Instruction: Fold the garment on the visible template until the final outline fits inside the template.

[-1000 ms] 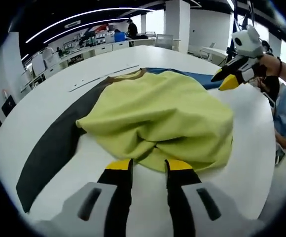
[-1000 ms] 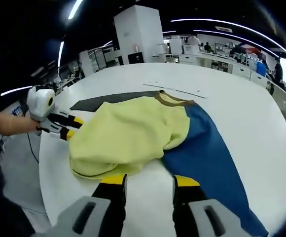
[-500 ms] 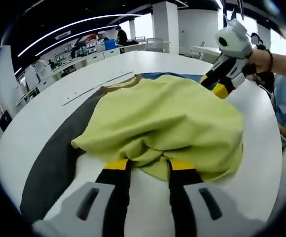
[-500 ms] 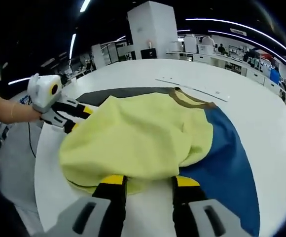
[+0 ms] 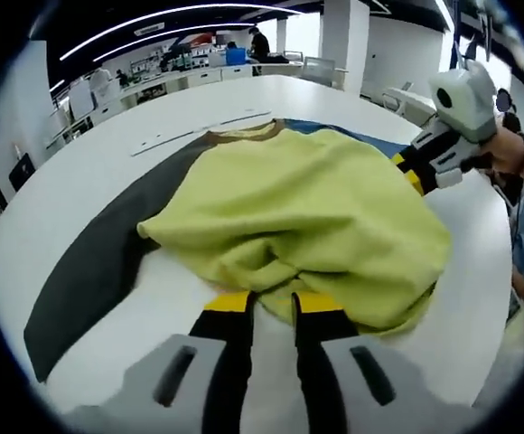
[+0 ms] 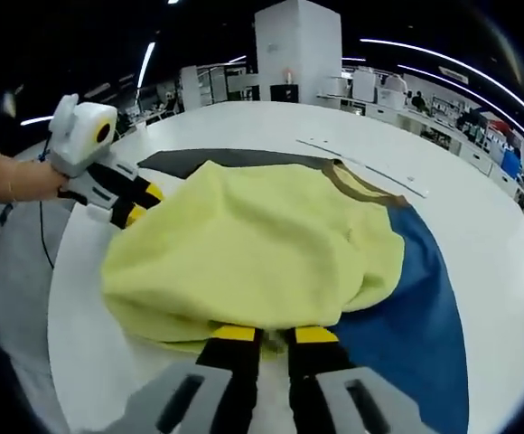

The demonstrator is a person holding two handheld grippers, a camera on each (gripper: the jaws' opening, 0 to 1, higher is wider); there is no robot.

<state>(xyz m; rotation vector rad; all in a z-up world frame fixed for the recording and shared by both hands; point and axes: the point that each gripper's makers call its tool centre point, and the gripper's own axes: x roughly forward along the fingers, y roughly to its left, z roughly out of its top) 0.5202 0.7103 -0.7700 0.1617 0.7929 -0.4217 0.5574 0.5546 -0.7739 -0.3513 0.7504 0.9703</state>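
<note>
Now, in the left gripper view, my left tool (image 5: 272, 301) rises from the bottom with its yellow-tipped jaws drawn close together on the near hem of the yellow-green garment (image 5: 307, 217); a fold of the cloth sits pinched between the tips. The garment lies bunched on the white tabletop (image 5: 54, 190), covering the middle of the template. The template's dark grey half (image 5: 90, 271) runs out from under the cloth toward the left, and a sliver of its blue half (image 5: 370, 143) shows beyond the far edge. A brown neckband (image 5: 244, 134) marks the garment's far end. My right tool (image 5: 414, 172) comes in from the right, held in my hand (image 5: 515, 149), its yellow tips touching the garment's right edge.

Next, in the right gripper view, my right tool (image 6: 268, 334) has its jaws nearly together, clamped on the garment's (image 6: 253, 249) near edge. The blue half of the template (image 6: 407, 316) spreads to the right of the cloth, and the dark grey half (image 6: 235, 160) peeks out beyond it. My left tool (image 6: 138, 201) meets the garment's left edge, held in my other hand (image 6: 23, 176). Office desks and a white pillar (image 6: 298, 50) stand far behind.
</note>
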